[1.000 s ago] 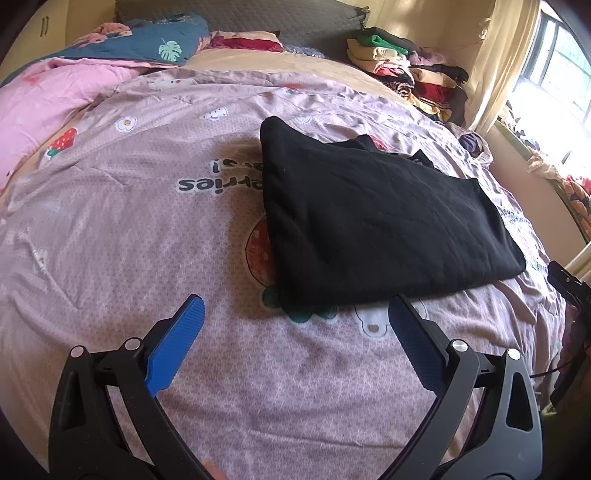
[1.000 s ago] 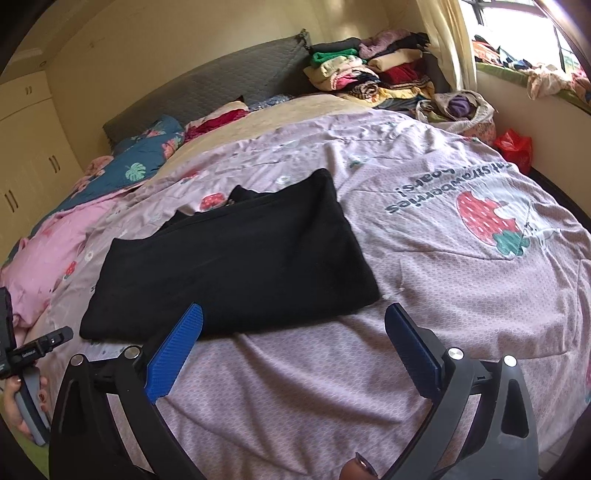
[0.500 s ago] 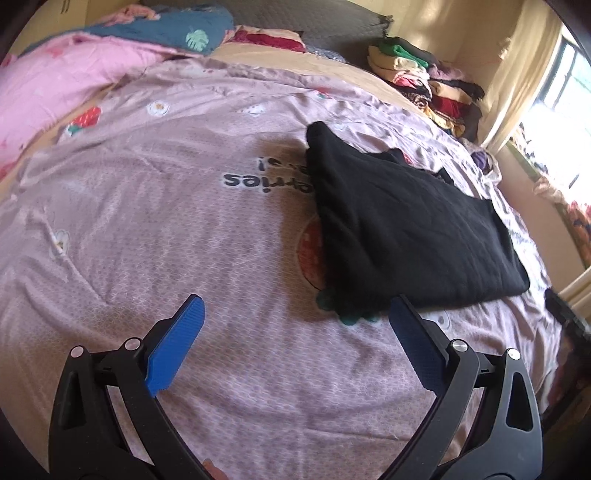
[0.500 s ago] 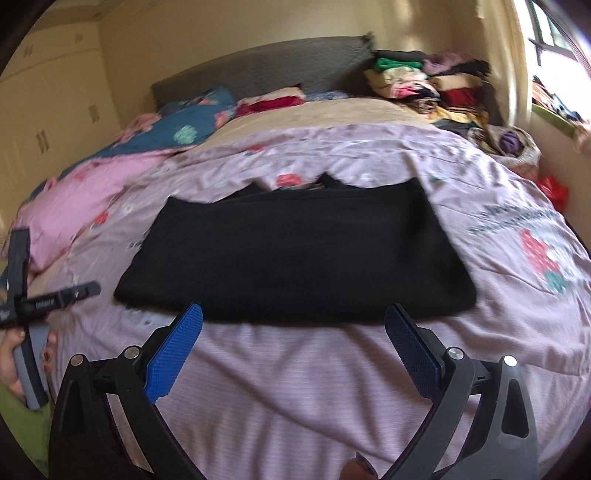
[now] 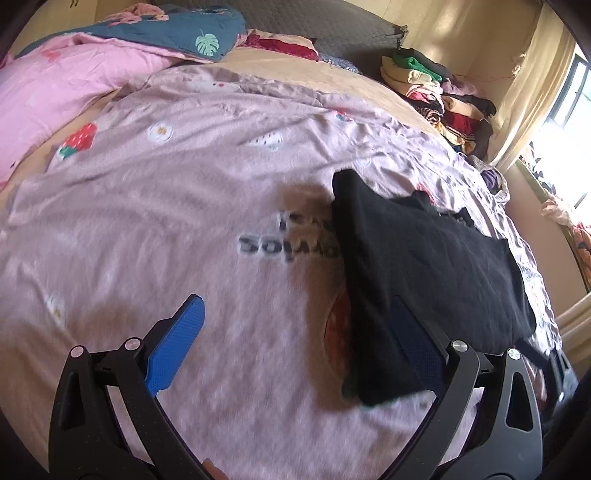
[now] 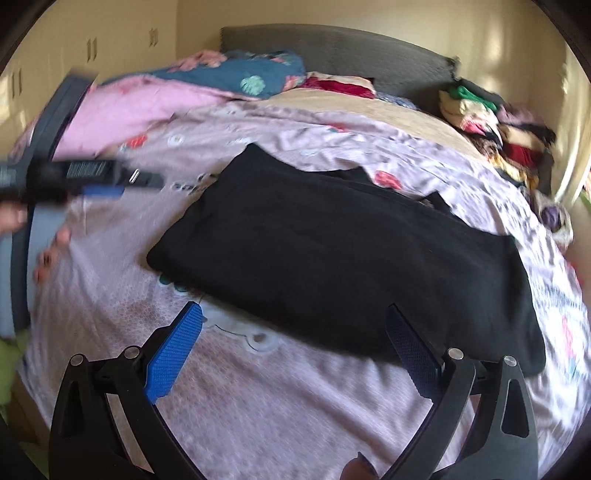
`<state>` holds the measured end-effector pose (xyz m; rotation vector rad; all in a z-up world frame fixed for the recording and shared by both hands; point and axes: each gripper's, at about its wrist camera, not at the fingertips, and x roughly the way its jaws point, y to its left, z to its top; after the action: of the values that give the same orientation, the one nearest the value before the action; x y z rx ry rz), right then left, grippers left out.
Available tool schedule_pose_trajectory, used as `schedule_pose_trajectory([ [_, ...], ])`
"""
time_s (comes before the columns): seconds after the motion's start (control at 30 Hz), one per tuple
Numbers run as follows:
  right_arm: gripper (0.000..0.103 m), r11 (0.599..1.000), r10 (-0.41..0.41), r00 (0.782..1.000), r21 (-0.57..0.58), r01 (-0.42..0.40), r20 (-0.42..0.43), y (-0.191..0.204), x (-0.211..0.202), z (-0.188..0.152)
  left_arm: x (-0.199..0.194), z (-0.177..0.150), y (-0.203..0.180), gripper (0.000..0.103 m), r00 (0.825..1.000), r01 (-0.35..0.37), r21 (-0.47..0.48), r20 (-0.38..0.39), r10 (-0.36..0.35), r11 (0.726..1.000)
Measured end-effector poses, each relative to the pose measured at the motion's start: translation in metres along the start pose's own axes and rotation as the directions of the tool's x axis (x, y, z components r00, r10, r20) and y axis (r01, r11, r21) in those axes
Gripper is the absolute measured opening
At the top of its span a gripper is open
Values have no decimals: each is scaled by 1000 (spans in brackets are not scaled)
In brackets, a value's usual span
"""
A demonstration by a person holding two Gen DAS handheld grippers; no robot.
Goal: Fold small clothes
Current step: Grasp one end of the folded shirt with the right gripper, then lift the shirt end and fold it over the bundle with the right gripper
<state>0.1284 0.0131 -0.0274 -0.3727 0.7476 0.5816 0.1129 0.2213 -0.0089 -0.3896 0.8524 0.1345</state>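
A black garment [image 5: 424,266] lies folded flat in a rectangle on the pink printed bedspread [image 5: 166,206]. My left gripper [image 5: 295,310] is open and empty, held above the bedspread at the garment's left end. In the right wrist view the garment [image 6: 343,251] lies across the middle. My right gripper [image 6: 291,317] is open and empty just in front of the garment's near edge. The left gripper also shows in the right wrist view [image 6: 99,177], blurred, at the far left.
A stack of folded clothes [image 5: 432,88] sits at the bed's far right corner, also in the right wrist view [image 6: 491,122]. A pink quilt [image 5: 62,92] and a blue leaf-print pillow [image 5: 177,29] lie at the head. A grey headboard [image 6: 332,48] stands behind.
Both grippers have swung left, so the garment has shifted right in both views. The left gripper has come closer to the garment's left end. The garment has not moved.
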Motion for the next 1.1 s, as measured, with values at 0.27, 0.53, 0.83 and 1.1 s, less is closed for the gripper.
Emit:
schedule_pose_trajectory([
  [0.27, 98, 981, -82, 996, -181, 77, -22, 34, 40, 7, 34, 30, -15, 93, 999, 27, 25, -44, -26, 999],
  [0.53, 98, 962, -127, 992, -248, 118, -21, 42, 72, 17, 75, 43, -24, 93, 991, 41, 25, -125, -38, 999],
  [0.83, 63, 964, -121, 992, -233, 126, 35, 28, 82, 38, 100, 49, -28, 93, 986, 33, 1, -161, -33, 999],
  [1.1, 25, 989, -37, 991, -136, 54, 128, 9, 52, 40, 103, 55, -35, 93, 983, 41, -25, -175, -45, 999],
])
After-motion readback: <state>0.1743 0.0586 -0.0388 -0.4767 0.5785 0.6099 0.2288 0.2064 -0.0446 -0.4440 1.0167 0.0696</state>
